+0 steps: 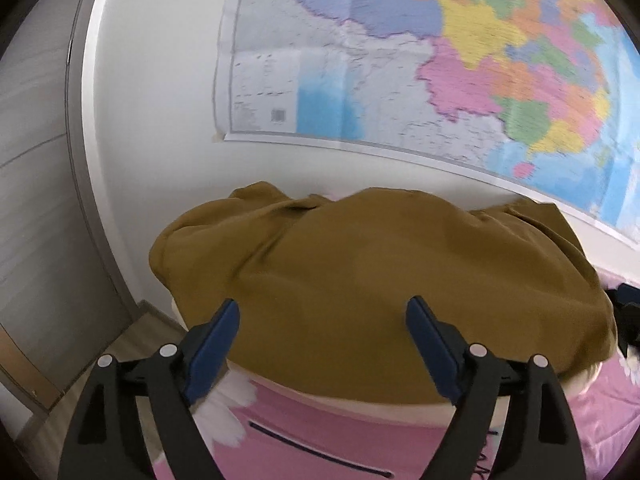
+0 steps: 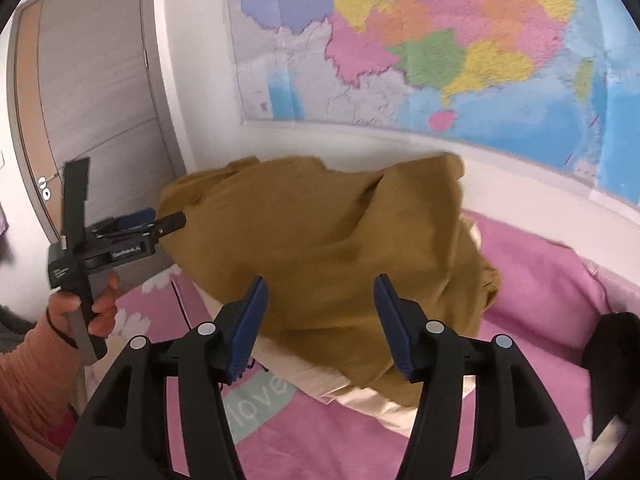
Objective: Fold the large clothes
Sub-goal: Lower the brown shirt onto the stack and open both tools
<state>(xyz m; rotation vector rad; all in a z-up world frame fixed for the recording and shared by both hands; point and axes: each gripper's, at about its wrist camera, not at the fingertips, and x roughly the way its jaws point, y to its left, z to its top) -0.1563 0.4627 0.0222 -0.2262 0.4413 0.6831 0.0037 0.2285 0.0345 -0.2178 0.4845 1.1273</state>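
Left tongs, seen from the left wrist, pointed slightly downward with jaws spread wide and empty over the near edge of the mustard garment, which lay heaped on a cream pillow on the pink bed. Right tongs, from the right wrist, stood likewise parted and empty before the garment; a hand in an orange sleeve held the left tongs at the cloth's left edge.

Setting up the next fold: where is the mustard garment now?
The mustard garment lies heaped on a cream pillow at the pink bed's head, under the wall map.
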